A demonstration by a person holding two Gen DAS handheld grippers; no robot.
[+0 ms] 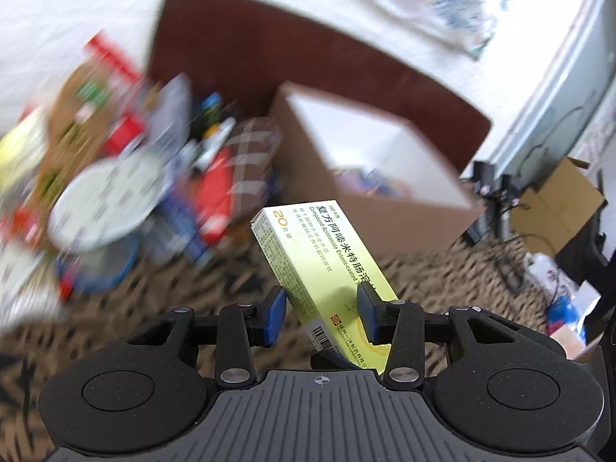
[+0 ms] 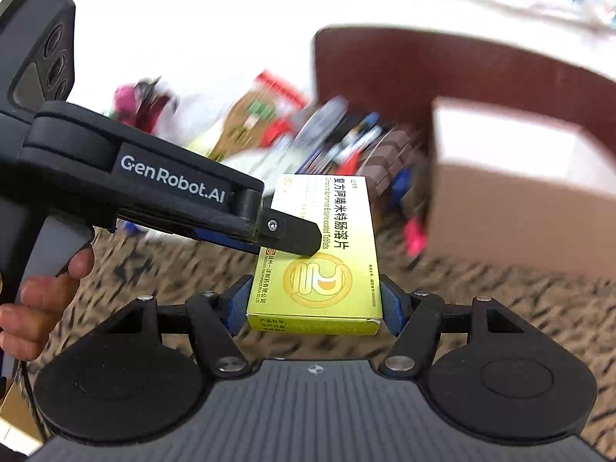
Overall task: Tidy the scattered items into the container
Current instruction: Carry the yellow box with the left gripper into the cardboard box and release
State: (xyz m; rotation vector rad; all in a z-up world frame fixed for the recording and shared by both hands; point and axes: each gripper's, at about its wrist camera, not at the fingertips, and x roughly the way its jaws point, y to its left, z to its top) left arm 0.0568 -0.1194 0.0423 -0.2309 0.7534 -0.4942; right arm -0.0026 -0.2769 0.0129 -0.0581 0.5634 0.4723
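A yellow-green tablet box (image 2: 319,254) with Chinese print sits between the pads of my right gripper (image 2: 313,304), which is shut on its near end. My left gripper (image 1: 321,310) straddles the same box (image 1: 327,269); its jaws stand wider than the box, and one finger (image 2: 296,235) lies over the top face. The open cardboard container (image 1: 369,169) stands ahead to the right, also in the right wrist view (image 2: 519,192). Scattered items (image 1: 127,161) lie heaped to its left.
A round white disc (image 1: 107,200), red packets and pens (image 2: 362,134) lie in the blurred pile. A dark brown board (image 1: 246,46) stands behind the container. Patterned carpet (image 1: 192,288) covers the floor. Another carton (image 1: 558,208) and cables sit far right.
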